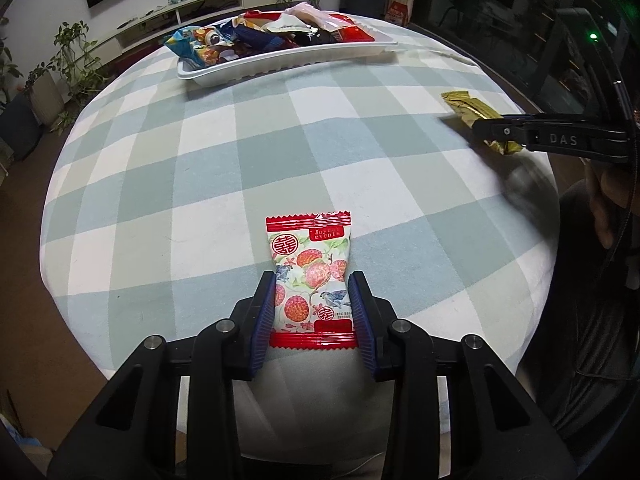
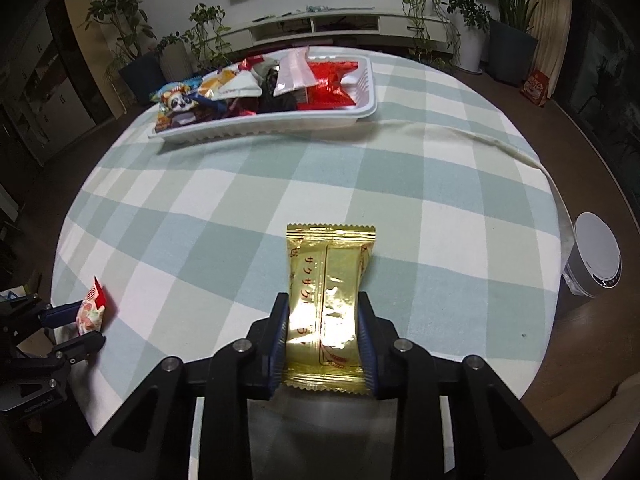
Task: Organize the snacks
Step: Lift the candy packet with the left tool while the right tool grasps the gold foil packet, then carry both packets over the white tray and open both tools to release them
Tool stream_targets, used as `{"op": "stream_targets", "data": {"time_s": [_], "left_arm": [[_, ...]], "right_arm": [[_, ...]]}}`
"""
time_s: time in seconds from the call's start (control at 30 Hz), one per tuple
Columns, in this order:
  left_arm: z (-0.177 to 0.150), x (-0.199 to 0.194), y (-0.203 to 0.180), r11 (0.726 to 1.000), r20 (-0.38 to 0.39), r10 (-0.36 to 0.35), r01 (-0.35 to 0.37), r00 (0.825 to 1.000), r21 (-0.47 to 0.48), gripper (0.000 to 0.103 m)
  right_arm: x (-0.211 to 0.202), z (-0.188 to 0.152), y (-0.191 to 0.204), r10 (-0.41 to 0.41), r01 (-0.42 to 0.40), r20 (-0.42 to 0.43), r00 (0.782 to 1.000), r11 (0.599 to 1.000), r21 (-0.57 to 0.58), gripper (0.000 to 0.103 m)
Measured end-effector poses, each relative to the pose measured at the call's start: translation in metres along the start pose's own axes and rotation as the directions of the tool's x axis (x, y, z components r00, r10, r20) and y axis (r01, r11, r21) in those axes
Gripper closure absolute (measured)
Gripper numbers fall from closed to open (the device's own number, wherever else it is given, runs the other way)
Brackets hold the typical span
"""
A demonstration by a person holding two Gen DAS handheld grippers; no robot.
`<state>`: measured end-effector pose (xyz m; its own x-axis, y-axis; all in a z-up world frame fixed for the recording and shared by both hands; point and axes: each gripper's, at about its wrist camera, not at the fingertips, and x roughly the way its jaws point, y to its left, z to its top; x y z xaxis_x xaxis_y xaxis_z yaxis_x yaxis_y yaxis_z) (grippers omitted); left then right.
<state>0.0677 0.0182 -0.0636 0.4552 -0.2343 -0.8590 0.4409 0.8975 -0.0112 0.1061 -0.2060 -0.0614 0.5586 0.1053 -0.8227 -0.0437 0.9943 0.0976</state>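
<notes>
Left tool (image 1: pixel 312 304) pinches the lychee-print packet (image 1: pixel 310 276); right tool (image 2: pixel 323 324) pinches the gold packet (image 2: pixel 329 304), both over the near counter (image 1: pixel 200 152). Lift clear, carry level to the far white tray (image 1: pixel 288 60), release gently.

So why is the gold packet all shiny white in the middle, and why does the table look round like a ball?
Right wrist view: light glares off the gold packet foil. Both views: the fisheye lens bulges the table.

Left tool (image 1: pixel 312 292) and right tool (image 2: pixel 323 312) both angled downward, apparently clamped.
</notes>
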Motion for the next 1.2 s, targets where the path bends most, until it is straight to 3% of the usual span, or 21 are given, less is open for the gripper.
{"op": "stream_targets", "data": {"time_s": [0.4, 0.83, 1.0, 1.2], "left_arm": [[0.011, -0.018, 0.013, 0.996, 0.086, 0.041, -0.034, 0.995, -0.086, 0.069], [0.039, -0.037, 0.021, 0.993, 0.168, 0.050, -0.031, 0.984, -0.117, 0.069], [0.073, -0.051, 0.039, 0.991, 0.221, 0.071, -0.044, 0.973, -0.128, 0.069], [0.141, -0.064, 0.071, 0.986, 0.292, 0.093, -0.048, 0.952, -0.159, 0.069]], "right_arm": [[-0.015, 0.002, -0.012, 0.036, -0.038, 0.041, 0.999, 0.998, 0.056, 0.069], [-0.041, 0.023, -0.027, 0.042, -0.054, 0.126, 0.991, 0.994, 0.094, 0.069], [-0.052, 0.047, -0.031, 0.043, -0.057, 0.163, 0.986, 0.995, 0.080, 0.069], [-0.064, 0.101, -0.019, 0.074, -0.080, 0.232, 0.970, 0.997, 0.019, 0.069]]}}
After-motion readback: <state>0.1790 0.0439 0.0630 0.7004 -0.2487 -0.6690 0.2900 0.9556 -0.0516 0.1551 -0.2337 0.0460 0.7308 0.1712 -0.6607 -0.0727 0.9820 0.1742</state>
